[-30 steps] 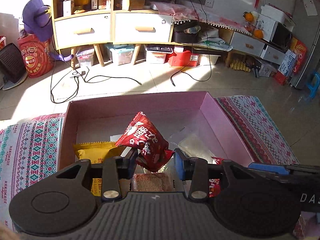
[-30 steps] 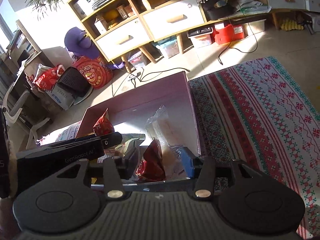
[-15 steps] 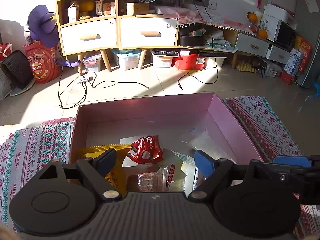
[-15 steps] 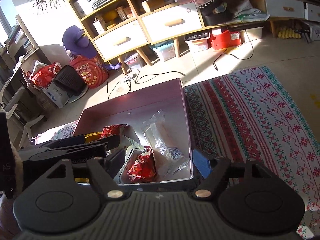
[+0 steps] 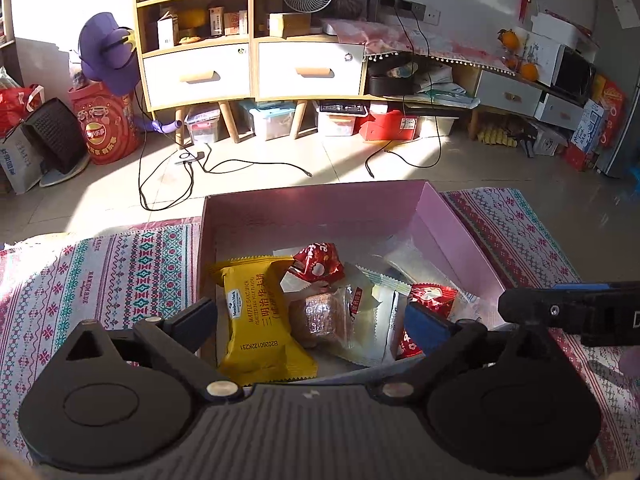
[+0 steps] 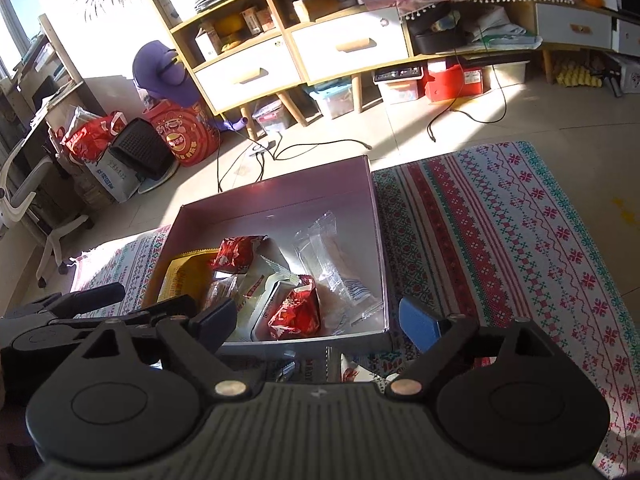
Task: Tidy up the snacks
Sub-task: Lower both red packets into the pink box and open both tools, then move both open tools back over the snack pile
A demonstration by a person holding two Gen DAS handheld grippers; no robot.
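A pink box (image 5: 452, 236) sits on a patterned cloth and holds several snack packets: a yellow waffle sandwich pack (image 5: 256, 312), a red packet (image 5: 318, 266), a clear-wrapped brown cake (image 5: 320, 316), a second red packet (image 5: 428, 300) and clear bags. My left gripper (image 5: 310, 318) is open and empty above the box's near edge. My right gripper (image 6: 316, 320) is open and empty, just in front of the box (image 6: 378, 240); the red packet (image 6: 296, 312) lies inside near it. The left gripper's body shows at the left of the right wrist view (image 6: 80, 312).
The patterned cloth (image 6: 500, 240) stretches right of the box. More wrappers (image 6: 352, 372) lie on it just under the right gripper. Beyond are tiled floor with cables (image 5: 240, 168), a wooden drawer cabinet (image 5: 256, 72) and storage bins.
Both grippers have opened and pulled back and up from the box. The red packet held by the left and the one held by the right now lie in the box.
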